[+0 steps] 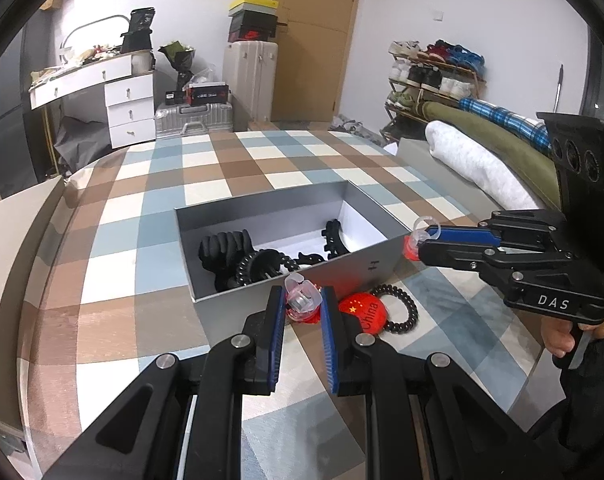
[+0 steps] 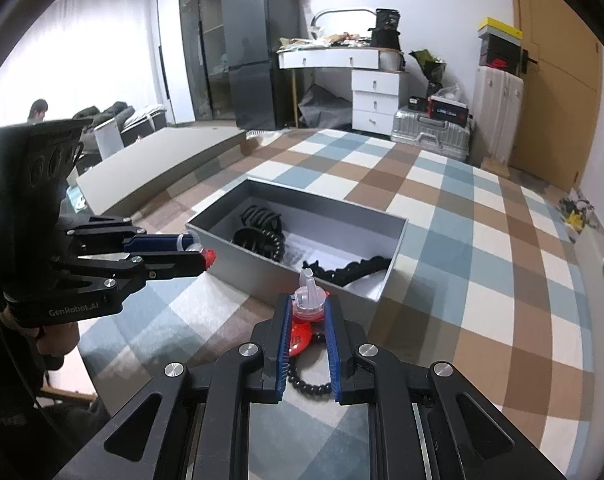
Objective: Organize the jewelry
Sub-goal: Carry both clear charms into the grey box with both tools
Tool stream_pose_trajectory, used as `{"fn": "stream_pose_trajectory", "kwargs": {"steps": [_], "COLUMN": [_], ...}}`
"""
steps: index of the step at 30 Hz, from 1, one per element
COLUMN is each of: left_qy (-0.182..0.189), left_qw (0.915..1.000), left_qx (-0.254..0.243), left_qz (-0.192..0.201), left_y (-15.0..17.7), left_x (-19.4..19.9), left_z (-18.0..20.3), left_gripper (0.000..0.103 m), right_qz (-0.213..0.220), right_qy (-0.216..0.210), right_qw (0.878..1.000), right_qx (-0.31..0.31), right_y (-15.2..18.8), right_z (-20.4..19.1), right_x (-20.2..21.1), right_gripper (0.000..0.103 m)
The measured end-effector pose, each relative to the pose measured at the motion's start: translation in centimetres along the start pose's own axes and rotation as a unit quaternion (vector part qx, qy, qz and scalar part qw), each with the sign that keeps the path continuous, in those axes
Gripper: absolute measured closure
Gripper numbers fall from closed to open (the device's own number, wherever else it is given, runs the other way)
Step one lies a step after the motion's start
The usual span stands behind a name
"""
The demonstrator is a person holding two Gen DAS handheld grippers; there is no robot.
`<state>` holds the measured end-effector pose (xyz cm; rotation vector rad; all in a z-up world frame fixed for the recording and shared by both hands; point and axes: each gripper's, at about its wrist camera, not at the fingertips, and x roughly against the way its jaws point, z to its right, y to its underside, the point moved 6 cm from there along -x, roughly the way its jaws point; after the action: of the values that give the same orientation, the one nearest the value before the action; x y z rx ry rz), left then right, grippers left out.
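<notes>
- Checked worktop [image 1: 150, 184]: covered in a blue, brown and cream checked cloth, it spreads out ahead of and beneath both tongs.
- Grey box [image 1: 262, 208]: open-topped, it sits on the worktop just ahead of both tongs, its near wall close to their tips.
- Black hair claws [image 1: 226, 248]: they lie inside the box with a coiled black tie, beyond the left tongs' tips; another dark clip [image 2: 349, 268] lies along the box floor ahead of the right tongs.
- Left tongs [image 1: 302, 300]: closed on a small clear-and-red clip [image 1: 300, 300], held up above the worktop just short of the box's near wall.
- Right tongs [image 2: 309, 312]: closed on a second clear-and-red clip [image 2: 307, 300], at the box's near corner; a hand [image 1: 557, 336] holds the grip.
- Red round badge [image 1: 361, 312]: marked "China", it lies on the worktop just right of the left tongs' tips, outside the box.
- Black spiral hair tie [image 1: 401, 308]: it lies touching the badge, on its far side from the left tongs and below the right tongs.
</notes>
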<state>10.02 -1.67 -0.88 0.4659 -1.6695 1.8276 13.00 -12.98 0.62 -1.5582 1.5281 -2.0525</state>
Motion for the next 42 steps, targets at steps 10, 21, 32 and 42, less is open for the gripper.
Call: {"fn": "stream_pose_trajectory", "kwargs": {"steps": [10,21,32,42], "left_qy": [-0.009,-0.018,-0.027,-0.035], "left_qw": [0.9996,0.9985,0.9978,0.9971], "left_qx": [0.017,0.037,0.043,0.044], "left_qz": [0.020,0.035,0.043,0.052], "left_y": [-0.5,-0.9,-0.9,-1.7], "left_x": [0.6,0.7,1.0,1.1], "left_z": [-0.7,-1.8,-2.2,-2.6], "left_gripper": [0.091,0.091,0.091,0.091], "right_qz": [0.036,0.051,0.059,0.061], "right_qy": [-0.011,-0.011,-0.011,-0.010], "right_qw": [0.998,0.995,0.993,0.992], "right_qx": [-0.049,-0.087,-0.103,-0.109], "right_y": [-1.1,-1.2,-1.4,-1.6], "right_z": [0.4,1.0,1.1,1.4], "right_x": [0.4,-0.1,-0.3,-1.0], "right_gripper": [0.088,0.088,0.088,0.088]}}
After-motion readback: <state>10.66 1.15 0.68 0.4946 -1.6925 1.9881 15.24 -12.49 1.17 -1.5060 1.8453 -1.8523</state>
